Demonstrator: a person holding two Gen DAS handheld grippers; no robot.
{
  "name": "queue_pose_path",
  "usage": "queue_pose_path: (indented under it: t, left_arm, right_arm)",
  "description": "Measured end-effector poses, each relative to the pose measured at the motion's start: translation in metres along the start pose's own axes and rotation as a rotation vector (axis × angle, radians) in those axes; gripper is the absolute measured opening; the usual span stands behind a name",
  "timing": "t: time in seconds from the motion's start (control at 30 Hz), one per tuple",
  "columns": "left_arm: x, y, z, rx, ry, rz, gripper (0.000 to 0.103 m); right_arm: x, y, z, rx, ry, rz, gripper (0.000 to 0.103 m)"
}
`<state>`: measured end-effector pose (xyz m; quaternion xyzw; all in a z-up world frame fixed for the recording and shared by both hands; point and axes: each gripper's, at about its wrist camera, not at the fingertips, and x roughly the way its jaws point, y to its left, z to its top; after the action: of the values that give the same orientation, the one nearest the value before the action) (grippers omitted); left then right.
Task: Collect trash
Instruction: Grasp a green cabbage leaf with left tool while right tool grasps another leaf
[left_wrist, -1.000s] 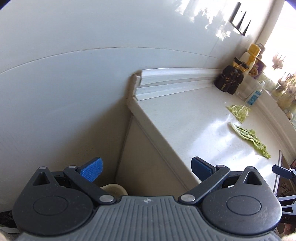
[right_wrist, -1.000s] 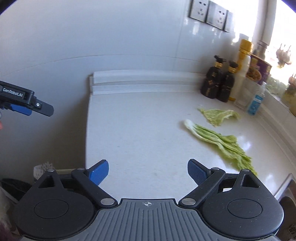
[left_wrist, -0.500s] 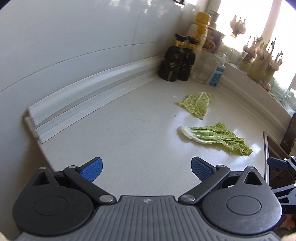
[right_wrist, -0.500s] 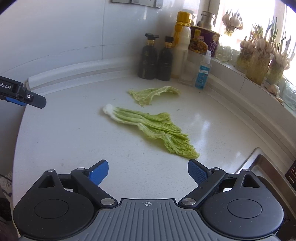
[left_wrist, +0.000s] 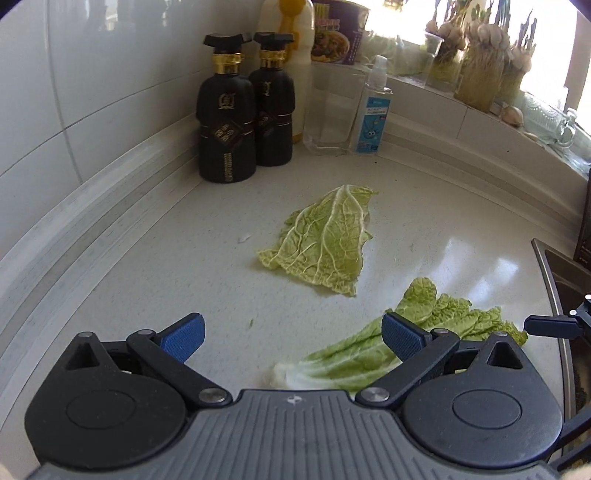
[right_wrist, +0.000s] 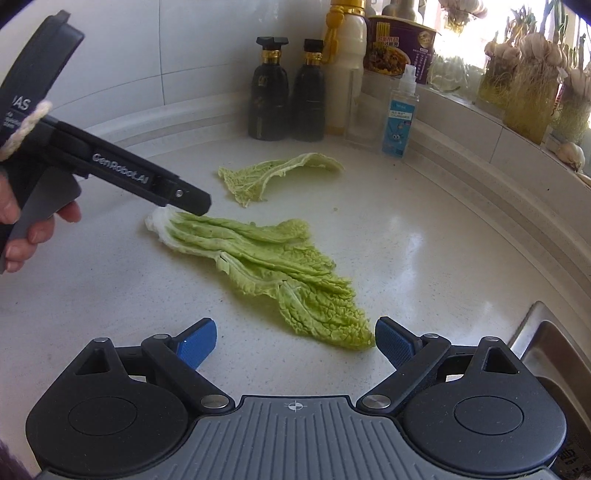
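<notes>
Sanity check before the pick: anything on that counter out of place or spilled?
Yes: two loose cabbage leaves lie on the white countertop, a long leaf nearer and a smaller leaf toward the dark bottles. A tiny white scrap lies nearby. Nothing tipped or spilled.

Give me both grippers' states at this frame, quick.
Left gripper: jaws open, empty, over the white stem end of the long cabbage leaf.
Right gripper: jaws open, empty, at the same leaf's leafy tip.
</notes>
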<state>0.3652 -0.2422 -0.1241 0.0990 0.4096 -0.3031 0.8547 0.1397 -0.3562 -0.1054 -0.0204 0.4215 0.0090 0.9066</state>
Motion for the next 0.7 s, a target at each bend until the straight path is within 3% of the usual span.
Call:
queue_pose_path:
  t: [0.47,0.6,0.7]
  left_arm:
    - [0.050,-0.022,0.036,0.109,0.018,0.008,0.084]
    - [0.054,-0.023,0.037,0.107,0.003,0.026,0.081]
    - [0.054,-0.020,0.038,0.083,-0.005,0.043,0.072]
  right_arm:
    - [0.030,-0.012,0.024,0.031,0.000,0.074,0.095]
    - [0.035,-0.010,0.029,0.024,-0.009,0.082,0.095]
    - [0.038,-0.008,0.031,0.019,-0.016,0.087,0.095]
